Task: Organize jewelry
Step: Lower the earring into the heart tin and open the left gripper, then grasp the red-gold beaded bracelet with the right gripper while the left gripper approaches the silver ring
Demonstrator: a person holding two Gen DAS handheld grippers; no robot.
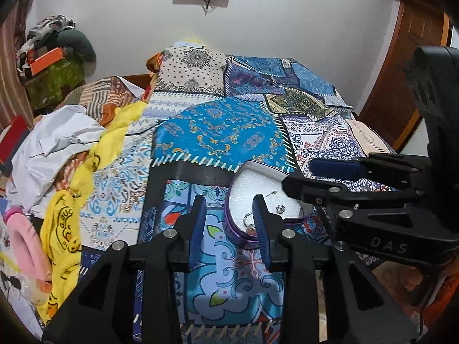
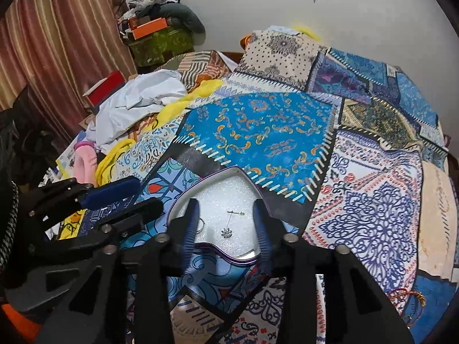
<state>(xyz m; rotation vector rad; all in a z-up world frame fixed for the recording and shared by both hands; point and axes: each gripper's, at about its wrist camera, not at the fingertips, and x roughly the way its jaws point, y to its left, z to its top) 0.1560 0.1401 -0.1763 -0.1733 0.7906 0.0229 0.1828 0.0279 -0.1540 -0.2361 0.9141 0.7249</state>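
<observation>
A heart-shaped jewelry box [image 1: 249, 179] with a purple rim and white foam lining lies open on the patterned bedspread; it also shows in the right wrist view [image 2: 221, 195]. On the foam lie a silver pendant on a thin chain [image 2: 227, 232] and a silver ring [image 2: 200, 225]; both show in the left wrist view, the pendant [image 1: 279, 207] and the ring [image 1: 248, 219]. My left gripper [image 1: 229, 205] is open, its right finger over the box's left edge. My right gripper [image 2: 225, 206] is open, straddling the box above the pendant, holding nothing.
A pile of white, yellow and pink clothes [image 1: 66, 154] lies to the left on the bed. A red and gold bracelet [image 2: 407, 295] lies at the right near the bed's edge. Boxes and clothes [image 2: 155, 28] are stacked by the curtain. A wooden door [image 1: 401, 66] stands at the right.
</observation>
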